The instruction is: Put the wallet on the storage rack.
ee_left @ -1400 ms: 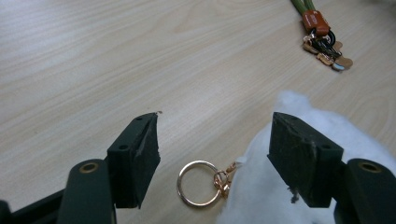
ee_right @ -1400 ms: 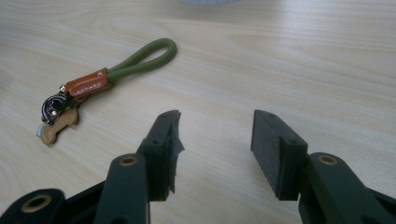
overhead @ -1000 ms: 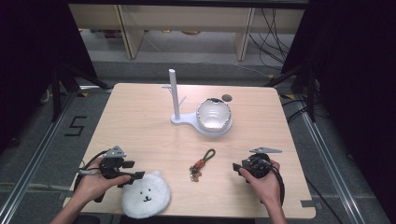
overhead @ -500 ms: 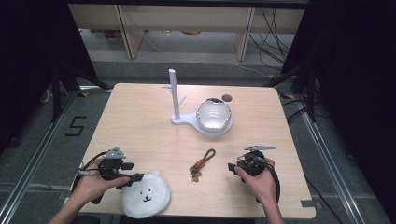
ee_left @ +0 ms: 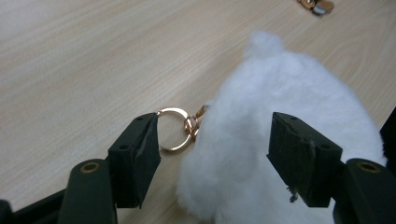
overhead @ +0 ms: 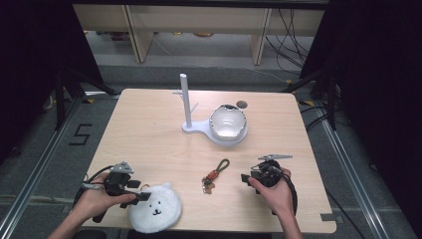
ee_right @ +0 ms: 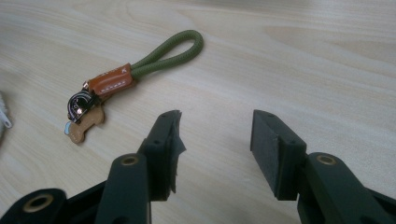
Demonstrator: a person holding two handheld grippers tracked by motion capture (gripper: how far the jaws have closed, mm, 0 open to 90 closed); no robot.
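Left tool (ee_left: 210,154) stands wide around the white plush toy (ee_left: 280,154), right tool (ee_right: 215,144) wide and empty beside the keychain (ee_right: 135,74); closing carelessly may pinch only fur and slip.

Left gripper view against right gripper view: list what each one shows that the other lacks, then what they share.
Left gripper view alone: the gold key ring clipped to the white plush bear charm, with the left gripper open, the ring at one jaw and the plush body between the jaws.

Right gripper view alone: the olive cord loop with its brown leather tab, lying whole ahead of the open right gripper, whose jaws have nothing between them.

Both: the light wooden table, black jaws, and the keychain's metal end.
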